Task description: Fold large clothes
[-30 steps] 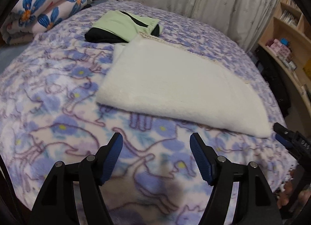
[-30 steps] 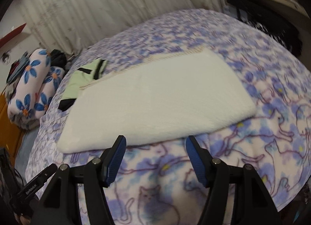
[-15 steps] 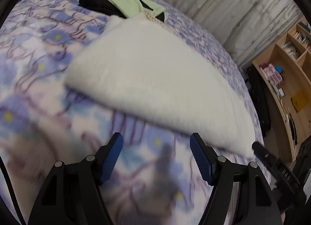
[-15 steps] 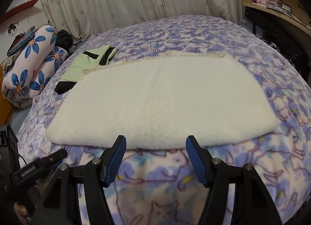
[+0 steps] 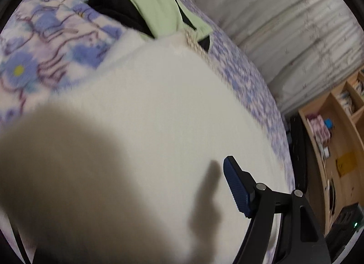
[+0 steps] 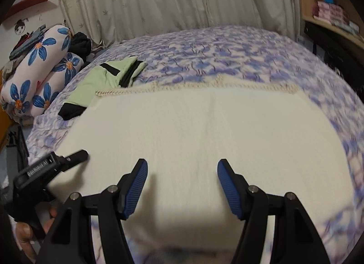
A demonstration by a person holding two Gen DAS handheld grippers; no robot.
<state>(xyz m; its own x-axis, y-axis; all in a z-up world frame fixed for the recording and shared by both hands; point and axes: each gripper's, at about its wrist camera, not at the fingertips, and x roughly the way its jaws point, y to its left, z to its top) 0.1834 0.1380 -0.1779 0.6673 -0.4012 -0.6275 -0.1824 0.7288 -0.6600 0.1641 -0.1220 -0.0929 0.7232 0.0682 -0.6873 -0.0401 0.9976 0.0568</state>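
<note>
A large cream fleece garment (image 6: 204, 132), folded into a wide rectangle with a braided trim along its far edge, lies on the bed. It fills most of the left wrist view (image 5: 159, 116). My right gripper (image 6: 182, 184) is open, just above the garment's near edge. My left gripper (image 6: 66, 161) shows at the garment's near left corner. In its own view one blue fingertip (image 5: 236, 186) shows above the fleece; the other is hidden under a raised fold of cloth.
A folded green and black garment (image 6: 107, 77) lies at the far left of the bed, touching the cream one. The bed has a purple floral cover (image 6: 227, 49). Flowered rolled bedding (image 6: 41, 70) is at the left, curtains behind, wooden shelves (image 5: 336, 138) at the right.
Both grippers have moved forward to the cream garment's near edge. The left one has slid in at the left corner, and cloth now covers its left finger.
</note>
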